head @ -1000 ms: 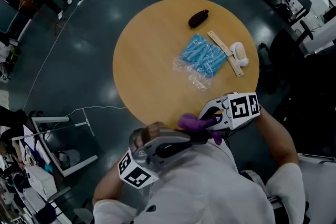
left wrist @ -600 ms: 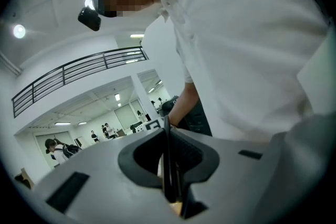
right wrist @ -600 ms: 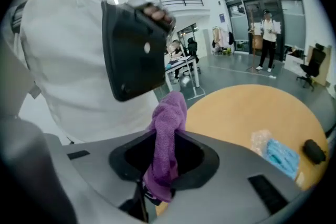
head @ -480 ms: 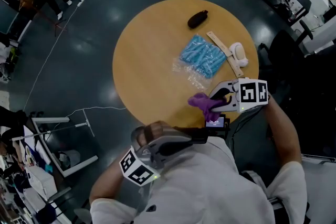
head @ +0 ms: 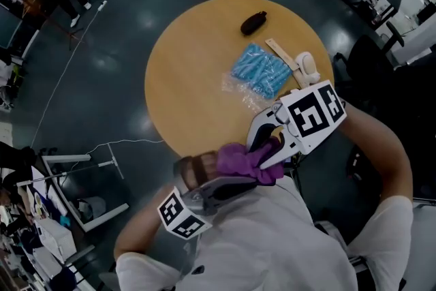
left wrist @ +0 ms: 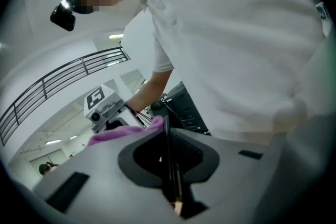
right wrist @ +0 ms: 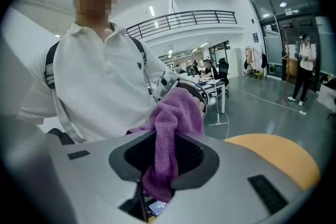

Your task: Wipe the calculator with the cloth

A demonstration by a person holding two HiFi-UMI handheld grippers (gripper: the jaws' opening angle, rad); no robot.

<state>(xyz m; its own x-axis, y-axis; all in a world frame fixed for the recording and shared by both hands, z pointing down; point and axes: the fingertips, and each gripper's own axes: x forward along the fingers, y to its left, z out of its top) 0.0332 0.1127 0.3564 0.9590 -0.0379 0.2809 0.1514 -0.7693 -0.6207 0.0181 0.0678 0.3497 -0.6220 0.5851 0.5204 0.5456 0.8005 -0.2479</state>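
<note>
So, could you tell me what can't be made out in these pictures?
- Calculator: head view, covered by the cloth; left gripper view, edge-on, so keys unseen; right gripper view, only a sliver below the cloth.
- Black thing and white thing on the table: head view, too small to identify.
- Left gripper tips: head view, under the cloth.

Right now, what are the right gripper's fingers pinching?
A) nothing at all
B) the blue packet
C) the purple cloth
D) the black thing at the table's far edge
C: in the right gripper view the purple cloth hangs squeezed between the fingers of the right gripper, while the other things lie on the table.
</note>
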